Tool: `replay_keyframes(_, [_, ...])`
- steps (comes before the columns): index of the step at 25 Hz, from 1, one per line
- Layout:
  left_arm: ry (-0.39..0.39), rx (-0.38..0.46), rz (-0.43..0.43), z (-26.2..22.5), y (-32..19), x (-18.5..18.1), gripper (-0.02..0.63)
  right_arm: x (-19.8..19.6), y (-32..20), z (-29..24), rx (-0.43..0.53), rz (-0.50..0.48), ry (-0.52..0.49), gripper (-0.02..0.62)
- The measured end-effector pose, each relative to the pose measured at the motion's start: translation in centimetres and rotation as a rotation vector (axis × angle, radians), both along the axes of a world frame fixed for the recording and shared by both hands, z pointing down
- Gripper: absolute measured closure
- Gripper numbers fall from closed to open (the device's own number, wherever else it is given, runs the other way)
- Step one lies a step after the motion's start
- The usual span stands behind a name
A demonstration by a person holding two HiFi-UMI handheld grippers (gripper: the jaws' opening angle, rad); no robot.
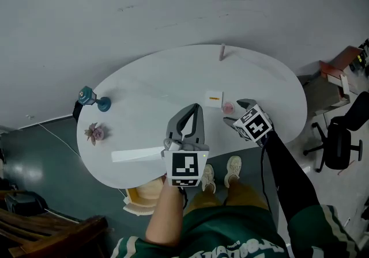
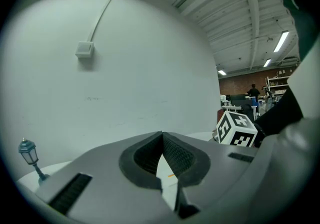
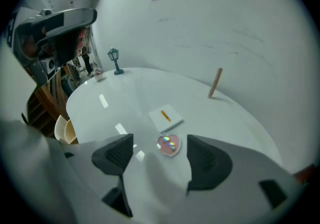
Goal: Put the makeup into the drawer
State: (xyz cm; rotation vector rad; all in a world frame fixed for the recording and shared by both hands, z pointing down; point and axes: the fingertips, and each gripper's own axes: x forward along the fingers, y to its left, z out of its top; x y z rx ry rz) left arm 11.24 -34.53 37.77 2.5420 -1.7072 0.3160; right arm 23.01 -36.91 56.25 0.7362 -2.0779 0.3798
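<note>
The white oval table (image 1: 173, 72) spreads out under both of your tools. Your left gripper (image 1: 195, 110) is held nearly level above the near edge. Its fingers (image 2: 176, 154) are closed, meeting at the tips, with nothing between them.

Your right gripper (image 3: 161, 153) is tilted steeply down toward the tabletop. Its fingers (image 3: 202, 158) stand wide apart and have hold of nothing.

A small teal lamp (image 3: 115, 60) stands far out beyond the right gripper's left finger, near the table's edge. A flat white box (image 3: 166, 116) with an orange mark lies just beyond the right fingertips, on the table.

A thin pink stick (image 3: 215, 83) stands upright well past the right finger, close to the far rim.

The heart-shaped makeup compact (image 3: 169, 144) lies flat on the table in the gap between the right fingers. It sits just short of the box and neither finger touches it.
</note>
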Motion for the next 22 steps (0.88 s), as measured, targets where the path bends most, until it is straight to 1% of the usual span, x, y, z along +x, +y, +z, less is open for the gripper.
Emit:
replay_keyframes(5, [-0.001, -0.039, -0.014, 1.7, -1.0, -0.1, 0.606, 0.1, -1.5, 3.3, -0.072, -0.018, 0.051, 0.241])
replay_keyframes(9, [0.001, -0.057, -0.027, 2.6, -1.8, -0.5, 0.606, -0.3, -1.9, 5.3, -0.131, -0.029, 0.065, 0.236])
replay_keyframes(12, [0.008, -0.071, -0.03, 3.1, -2.2, -0.6, 0.606, -0.3, -2.3, 6.0, -0.135, -0.025, 0.073, 0.235])
replay_keyframes(13, [0.01, -0.075, -0.03, 3.3, -2.3, -0.6, 0.606, -0.3, -2.4, 6.2, -0.131, -0.023, 0.073, 0.254])
replay_keyframes(17, [0.015, -0.083, -0.037, 3.6, -2.4, -0.8, 0.606, -0.3, -2.4, 6.3, -0.12, -0.025, 0.072, 0.259])
replay_keyframes(18, [0.018, -0.084, -0.038, 3.6, -2.5, -0.8, 0.606, -0.3, -2.4, 6.2, -0.12, -0.032, 0.08, 0.266])
replay_keyframes(19, [0.021, -0.085, -0.038, 3.6, -2.5, -0.7, 0.606, -0.4, -2.3, 6.2, -0.122, -0.045, 0.093, 0.308])
replay_keyframes(20, [0.024, -0.085, -0.037, 3.6, -2.5, -0.6, 0.606, -0.5, -2.2, 6.1, -0.125, -0.062, 0.107, 0.363])
replay_keyframes(22, [0.025, -0.086, -0.036, 3.6, -2.4, -0.5, 0.606, -0.7, -2.0, 6.1, -0.131, -0.088, 0.122, 0.365])
